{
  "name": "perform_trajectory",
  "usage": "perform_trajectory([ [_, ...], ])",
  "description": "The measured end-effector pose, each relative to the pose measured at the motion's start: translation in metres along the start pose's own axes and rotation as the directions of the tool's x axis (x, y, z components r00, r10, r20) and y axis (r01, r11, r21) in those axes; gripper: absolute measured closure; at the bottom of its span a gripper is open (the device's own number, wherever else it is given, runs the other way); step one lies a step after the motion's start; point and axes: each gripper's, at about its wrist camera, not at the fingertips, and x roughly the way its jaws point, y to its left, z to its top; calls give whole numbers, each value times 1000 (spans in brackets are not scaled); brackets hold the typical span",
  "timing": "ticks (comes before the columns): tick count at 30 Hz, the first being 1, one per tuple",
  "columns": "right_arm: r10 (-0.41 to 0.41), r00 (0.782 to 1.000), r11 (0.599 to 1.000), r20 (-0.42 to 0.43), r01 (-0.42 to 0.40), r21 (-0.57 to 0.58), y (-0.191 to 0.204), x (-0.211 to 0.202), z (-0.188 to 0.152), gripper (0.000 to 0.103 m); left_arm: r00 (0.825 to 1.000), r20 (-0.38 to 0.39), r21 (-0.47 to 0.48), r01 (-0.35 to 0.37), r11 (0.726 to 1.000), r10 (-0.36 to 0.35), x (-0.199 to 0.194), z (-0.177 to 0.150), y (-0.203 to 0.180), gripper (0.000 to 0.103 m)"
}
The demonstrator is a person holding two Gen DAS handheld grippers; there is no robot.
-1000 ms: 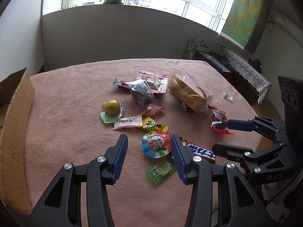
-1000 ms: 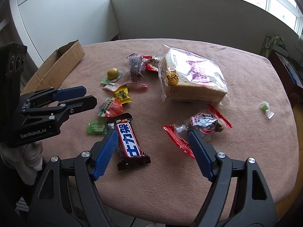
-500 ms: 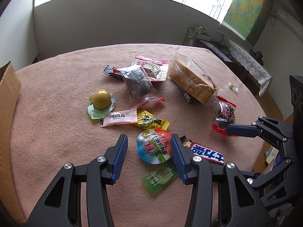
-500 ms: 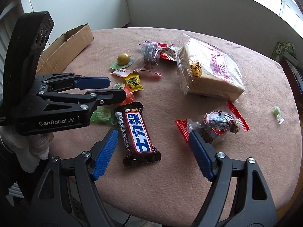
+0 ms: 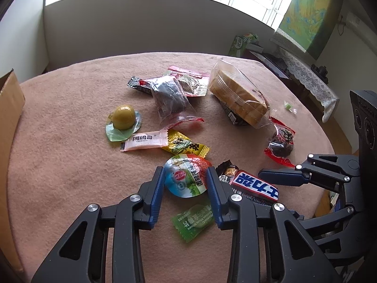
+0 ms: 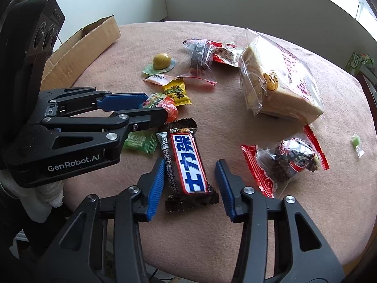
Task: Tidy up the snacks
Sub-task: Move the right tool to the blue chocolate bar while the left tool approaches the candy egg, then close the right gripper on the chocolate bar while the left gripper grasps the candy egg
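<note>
One round table (image 5: 59,169) covered in a pinkish-brown cloth carries everything. One cardboard box (image 6: 82,47) stands at its edge, on the far side of the jelly cup from the bread. One clear bag of sliced bread (image 6: 280,85) is the biggest snack, lying well beyond the jelly cup.

Two grippers are in view. The left gripper (image 5: 186,184) hangs spread wide, its blue fingers either side of the jelly cup (image 5: 187,178) without pressing it. The right gripper (image 6: 188,176) is likewise released, its fingers flanking one chocolate bar (image 6: 188,162) that lies just beside the jelly cup.

Two clear packets with red crimped edges show: one with a dark cake (image 5: 172,99) beyond the jelly cup, one with a dark round sweet (image 6: 289,160) past the chocolate bar from the cup. One red-and-white packet (image 5: 190,82) lies partly under the dark cake packet.

One yellow dome-shaped jelly (image 5: 123,120) on a green foil lid sits beyond the jelly cup, toward the box. One pink sachet (image 5: 143,140) and one yellow candy wrapper (image 5: 183,145) touch end to end just beyond the cup. One green sachet (image 5: 195,221) lies just on the near side of the cup. One small green candy (image 6: 357,142) rests alone, well apart, past the bread.
</note>
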Motion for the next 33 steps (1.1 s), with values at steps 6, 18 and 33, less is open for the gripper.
perform_trajectory([
  [6, 22, 1000, 1000, 4, -22, -2, -4, 0, -1, 64, 1000, 6, 9, -9, 1000, 9, 1, 0, -2, 70],
  [18, 27, 1000, 1000, 11, -27, 8, -8, -3, -4, 69, 1000, 2, 1, -14, 1000, 14, 8, 3, -7, 72],
  [33, 43, 997, 994, 63, -50, 102, -27, -15, -5, 72, 997, 73, -22, -18, 1000, 20, -16, 4, 5, 73],
])
